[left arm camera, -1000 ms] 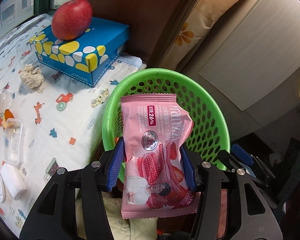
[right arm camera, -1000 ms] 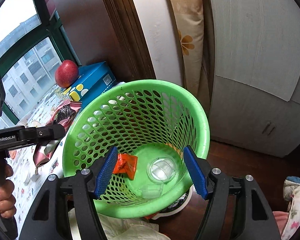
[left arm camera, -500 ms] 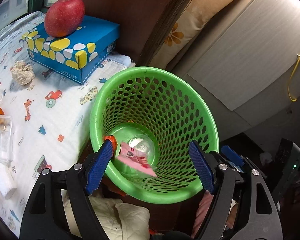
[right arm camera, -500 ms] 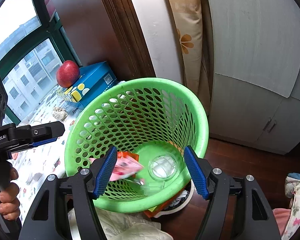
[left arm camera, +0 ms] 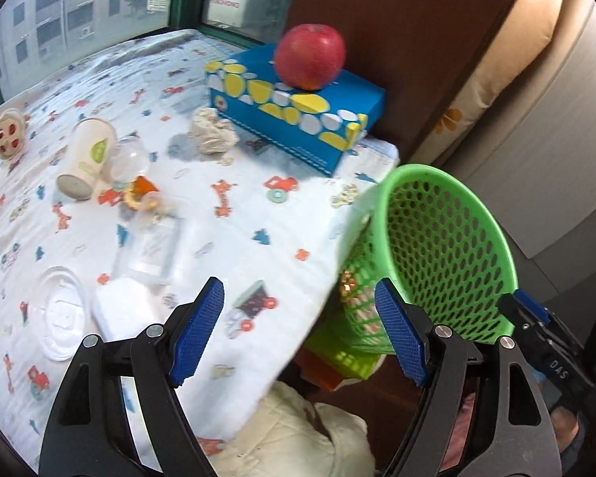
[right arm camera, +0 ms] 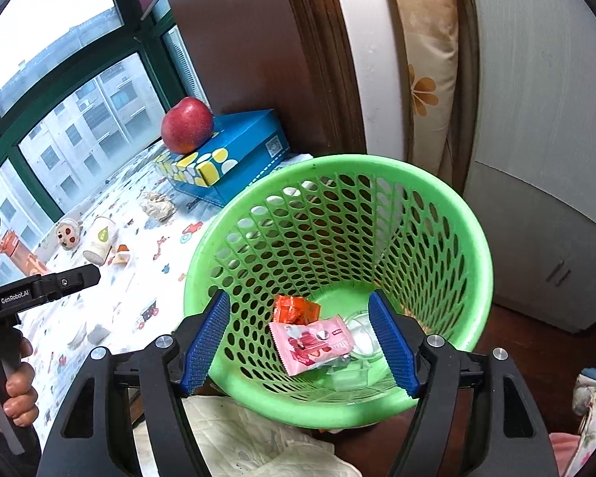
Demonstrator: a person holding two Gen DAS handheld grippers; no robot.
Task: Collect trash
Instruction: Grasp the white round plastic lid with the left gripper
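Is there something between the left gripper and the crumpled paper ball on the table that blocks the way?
Nothing visible blocks it. The left gripper is open and empty, and only bare cloth lies between it and the crumpled paper ball beside the blue tissue box.

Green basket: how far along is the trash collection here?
Done: the green basket holds a pink wrapper and an orange wrapper. In hand: nothing; left gripper is open. Left on the table: crumpled paper, paper cup, clear lid.
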